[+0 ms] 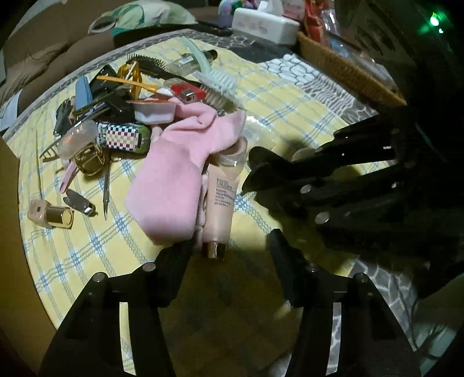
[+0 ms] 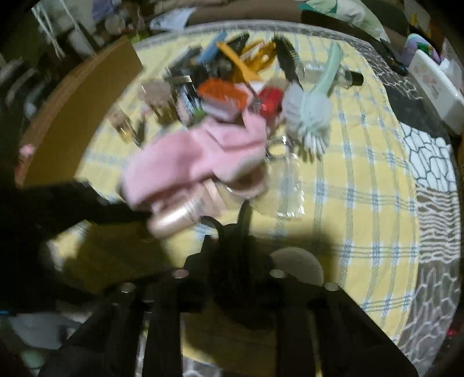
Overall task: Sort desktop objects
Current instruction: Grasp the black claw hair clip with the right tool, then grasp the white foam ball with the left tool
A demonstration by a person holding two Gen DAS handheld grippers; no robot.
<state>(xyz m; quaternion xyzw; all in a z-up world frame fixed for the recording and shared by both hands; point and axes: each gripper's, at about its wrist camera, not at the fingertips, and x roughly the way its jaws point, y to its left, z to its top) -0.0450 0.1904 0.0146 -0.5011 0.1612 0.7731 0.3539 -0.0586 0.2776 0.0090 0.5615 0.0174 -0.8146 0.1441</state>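
Note:
A pile of small objects lies on a yellow checked cloth (image 1: 275,110). A pink sock (image 1: 174,174) drapes over a pale pink cosmetic tube (image 1: 220,203) with a gold cap. My left gripper (image 1: 229,246) is open, its fingers either side of the tube's cap end, just short of it. My right gripper (image 1: 249,171) comes in from the right, its jaws together, empty, tip near the tube's upper end. In the blurred right wrist view the right gripper (image 2: 232,226) is shut just below the sock (image 2: 188,162) and tube (image 2: 174,217).
The pile holds a checkered case (image 1: 121,136), a red lighter (image 1: 188,91), a white-bristled brush (image 1: 217,81), a black hairbrush (image 1: 150,62), hair clips and a gold-capped bottle (image 1: 50,214). A wicker basket (image 1: 348,66) and a white tissue box (image 1: 264,24) stand behind.

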